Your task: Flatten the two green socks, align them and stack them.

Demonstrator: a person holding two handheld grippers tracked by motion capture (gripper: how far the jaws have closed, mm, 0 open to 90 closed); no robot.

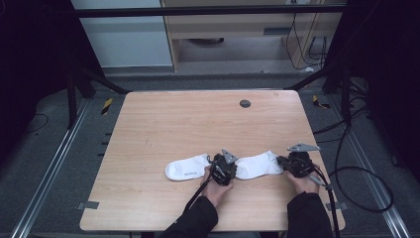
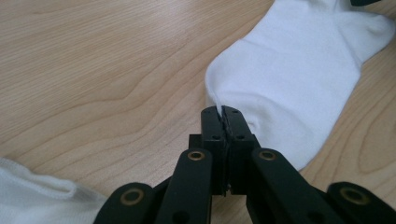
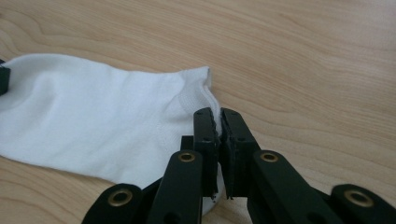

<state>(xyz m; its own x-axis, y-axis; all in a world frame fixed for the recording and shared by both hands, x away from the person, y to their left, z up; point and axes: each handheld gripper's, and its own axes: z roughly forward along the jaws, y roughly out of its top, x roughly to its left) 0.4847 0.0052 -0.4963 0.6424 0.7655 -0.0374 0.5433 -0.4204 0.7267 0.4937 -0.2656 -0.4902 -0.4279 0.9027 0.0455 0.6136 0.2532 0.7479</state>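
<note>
On the light wooden worktop (image 1: 198,129), near its front edge, a white ankle sock with grey lettering (image 1: 187,167) lies flat at the left, its toe pointing left. Its right end reaches the left gripper (image 1: 223,168), which a hand (image 1: 216,189) in a dark sleeve holds from below. In the left gripper view, a corner of this sock's cuff (image 2: 32,196) shows at the lower left, beside the gripper and not between its jaws.

The left gripper (image 2: 222,112) is clenched on the near end of a second white ankle sock (image 2: 299,70), pinching a thin fold of fabric at its tips. This second sock (image 1: 258,164) stretches flat between the two grippers.

At its right end, the right gripper (image 1: 296,163) is clamped on the ribbed cuff edge; in the right gripper view the jaws (image 3: 219,114) stand pressed together with the sock's hem (image 3: 205,93) caught between them, the rest of the sock (image 3: 93,121) spreading leftward.
</note>
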